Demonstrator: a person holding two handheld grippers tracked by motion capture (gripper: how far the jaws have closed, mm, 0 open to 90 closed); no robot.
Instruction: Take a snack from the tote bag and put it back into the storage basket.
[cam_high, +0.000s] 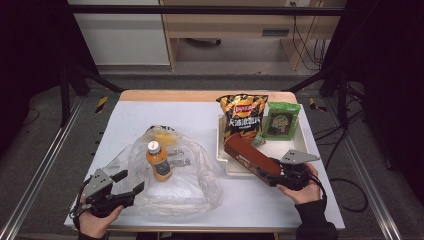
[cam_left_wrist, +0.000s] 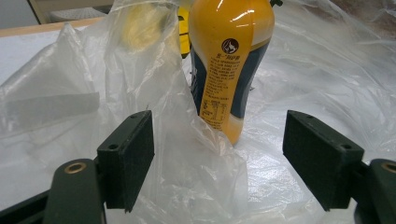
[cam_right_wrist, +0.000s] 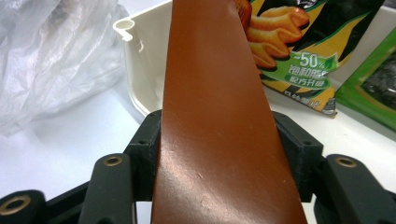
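A long brown box (cam_high: 248, 157) lies slanted over the front left corner of the white tray (cam_high: 296, 146), and my right gripper (cam_high: 270, 176) is shut on its near end. In the right gripper view the brown box (cam_right_wrist: 217, 116) runs up between both pads. An orange juice bottle (cam_high: 158, 161) stands upright on a crumpled clear plastic bag (cam_high: 192, 175). My left gripper (cam_high: 126, 182) is open at the bag's front left edge, pointing at the bottle. In the left gripper view a fold of the clear plastic bag (cam_left_wrist: 191, 154) rises between the spread jaws, with the orange juice bottle (cam_left_wrist: 229, 60) behind.
A bag of chips (cam_high: 243, 117) and a green packet (cam_high: 282, 120) lie in the tray at the back. The table's front edge runs just below both hands. The tray's white corner (cam_right_wrist: 133, 51) sits beside the box.
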